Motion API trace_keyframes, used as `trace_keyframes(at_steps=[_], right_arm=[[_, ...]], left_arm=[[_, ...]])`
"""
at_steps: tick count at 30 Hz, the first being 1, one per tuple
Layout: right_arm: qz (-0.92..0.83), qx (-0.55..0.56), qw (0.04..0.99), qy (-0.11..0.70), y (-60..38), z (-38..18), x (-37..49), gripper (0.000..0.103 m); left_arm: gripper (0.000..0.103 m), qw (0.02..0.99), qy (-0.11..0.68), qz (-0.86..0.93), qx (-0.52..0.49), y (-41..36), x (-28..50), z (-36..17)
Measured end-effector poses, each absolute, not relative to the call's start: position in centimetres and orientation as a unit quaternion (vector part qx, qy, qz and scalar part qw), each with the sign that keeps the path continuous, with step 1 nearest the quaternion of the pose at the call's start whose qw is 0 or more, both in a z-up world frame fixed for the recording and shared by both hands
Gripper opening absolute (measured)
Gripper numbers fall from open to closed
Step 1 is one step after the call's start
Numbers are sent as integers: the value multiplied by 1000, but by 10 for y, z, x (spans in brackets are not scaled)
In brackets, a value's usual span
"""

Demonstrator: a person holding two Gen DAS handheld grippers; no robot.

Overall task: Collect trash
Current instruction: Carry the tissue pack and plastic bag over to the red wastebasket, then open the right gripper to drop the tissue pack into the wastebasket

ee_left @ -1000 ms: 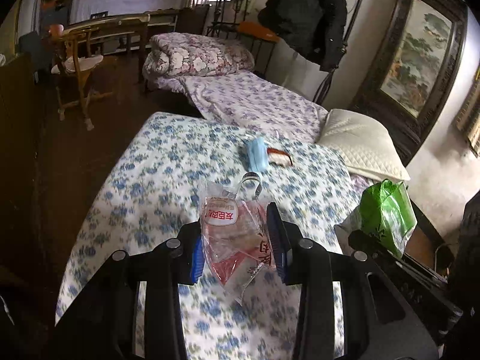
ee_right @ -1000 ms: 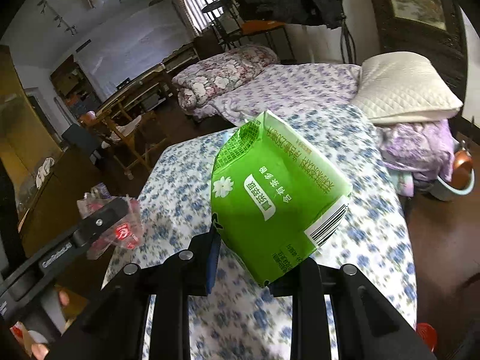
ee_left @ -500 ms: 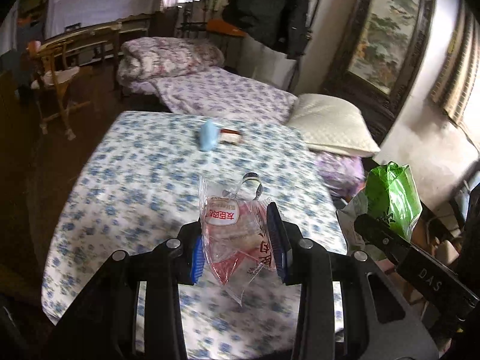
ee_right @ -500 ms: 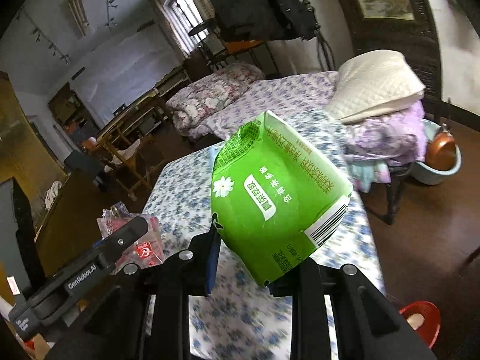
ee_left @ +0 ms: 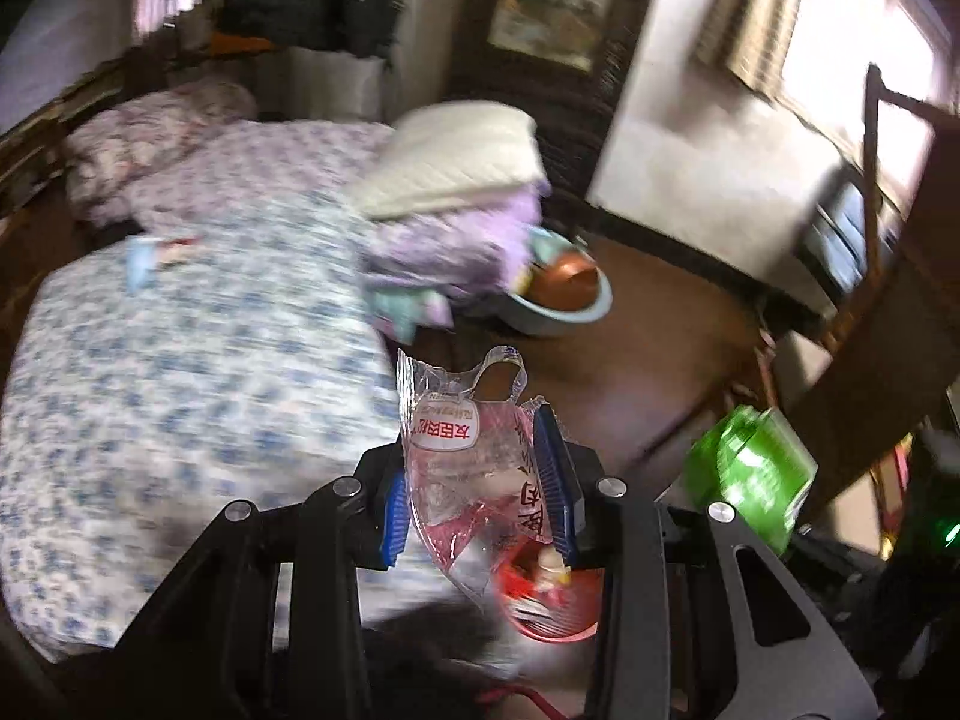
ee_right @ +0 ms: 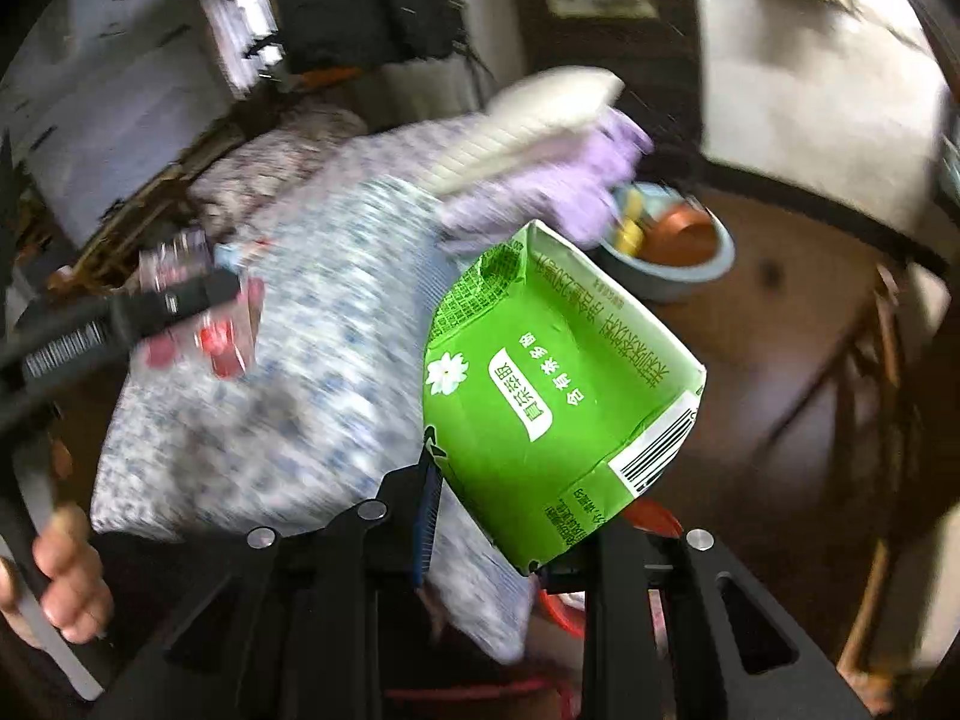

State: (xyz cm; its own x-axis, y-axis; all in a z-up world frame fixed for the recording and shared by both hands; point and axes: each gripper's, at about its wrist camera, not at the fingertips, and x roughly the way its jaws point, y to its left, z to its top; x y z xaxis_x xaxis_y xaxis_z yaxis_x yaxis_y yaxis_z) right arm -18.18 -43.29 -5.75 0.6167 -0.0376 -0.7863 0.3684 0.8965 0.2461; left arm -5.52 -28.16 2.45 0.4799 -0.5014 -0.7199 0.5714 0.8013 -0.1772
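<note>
We see the left tool [ee_left: 477, 480] clamped on a clear red-printed wrapper [ee_left: 474, 468], above a red bin [ee_left: 552, 618] on the floor. The right tool [ee_right: 498, 516] pinches a green carton [ee_right: 558, 384] beside the floral bed [ee_right: 288, 360].

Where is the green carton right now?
In the right wrist view the green carton sits clamped in the right hand-held gripper, above the red bin.

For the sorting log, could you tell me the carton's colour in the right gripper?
Bright green cardboard carton with white lettering, clearest in the right wrist view.
</note>
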Motion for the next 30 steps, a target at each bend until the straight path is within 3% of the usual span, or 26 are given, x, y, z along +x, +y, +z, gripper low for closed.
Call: trace_keyframes(at_steps=[4, 11, 20, 23, 26, 30], right_arm=[[-140, 245, 847, 451, -467, -106, -205, 25], [-135, 322, 783, 514, -499, -208, -207, 25], [-140, 351, 715, 588, -506, -318, -188, 25], [-152, 344, 707, 599, -511, -336, -180, 30], [-168, 351, 697, 602, -519, -345, -182, 53], [-170, 358, 690, 606, -523, -342, -191, 56]], left_arm=[[37, 833, 431, -338, 77, -341, -75, -9], [37, 799, 462, -359, 138, -378, -87, -80], [37, 787, 483, -359, 136, -385, -81, -100], [38, 787, 480, -360, 144, -387, -85, -101], [38, 783, 485, -360, 146, -388, -85, -104], [38, 772, 502, -358, 152, -393, -83, -116]])
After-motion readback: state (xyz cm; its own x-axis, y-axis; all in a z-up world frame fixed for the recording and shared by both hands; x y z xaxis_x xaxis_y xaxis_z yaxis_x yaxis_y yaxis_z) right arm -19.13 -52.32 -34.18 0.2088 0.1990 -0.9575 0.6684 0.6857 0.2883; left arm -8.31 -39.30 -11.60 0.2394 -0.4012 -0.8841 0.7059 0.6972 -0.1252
